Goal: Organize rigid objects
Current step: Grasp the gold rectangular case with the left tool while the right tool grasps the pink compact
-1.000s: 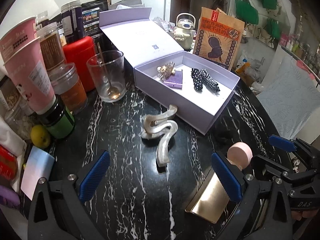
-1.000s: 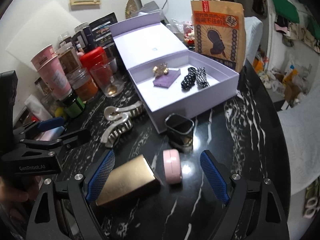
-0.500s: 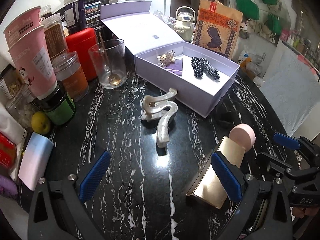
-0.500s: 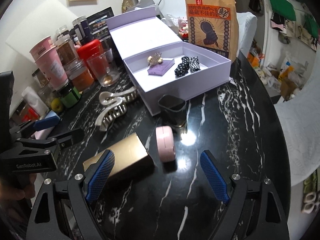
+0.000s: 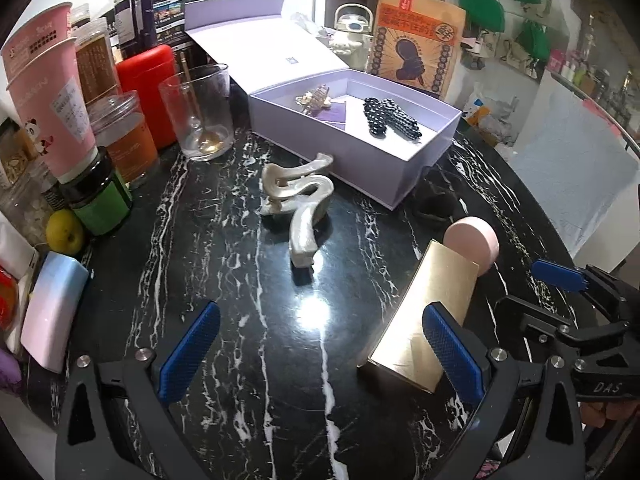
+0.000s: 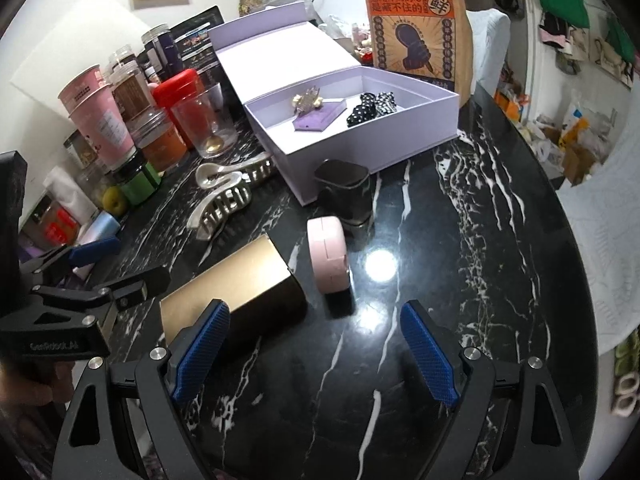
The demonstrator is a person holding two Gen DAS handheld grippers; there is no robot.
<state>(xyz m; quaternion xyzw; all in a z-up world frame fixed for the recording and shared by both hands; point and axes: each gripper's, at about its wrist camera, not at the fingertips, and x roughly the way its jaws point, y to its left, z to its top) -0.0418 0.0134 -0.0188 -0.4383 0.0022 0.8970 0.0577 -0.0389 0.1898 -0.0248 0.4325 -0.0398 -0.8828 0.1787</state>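
- The black marble table point(image 5: 224, 280) with white veins bears everything; jars, pink paper cups point(image 5: 52, 112) and a red canister point(image 5: 148, 80) crowd its left edge.
- A lilac gift box point(image 5: 360, 160) stands open near the far side, lid point(image 5: 260, 44) laid back; inside lie a gold brooch on a purple card point(image 6: 316, 118) and two black dotted hair clips point(image 5: 390, 118).
- The left gripper point(image 5: 320, 356) hangs over bare table, jaws spread wide and empty.
- The right gripper point(image 6: 316, 354) is likewise spread with nothing between its pads; its left pad overlaps the gold box in the picture, contact unclear.
- A gold rectangular box point(image 6: 236, 292) lies flat, just beside a pink round case point(image 6: 330, 256) standing on edge.
- A pearl-white claw hair clip point(image 5: 300, 208) rests just in front of the gift box.
- A small dark container point(image 6: 346, 192) stands beside the gift box's front wall.
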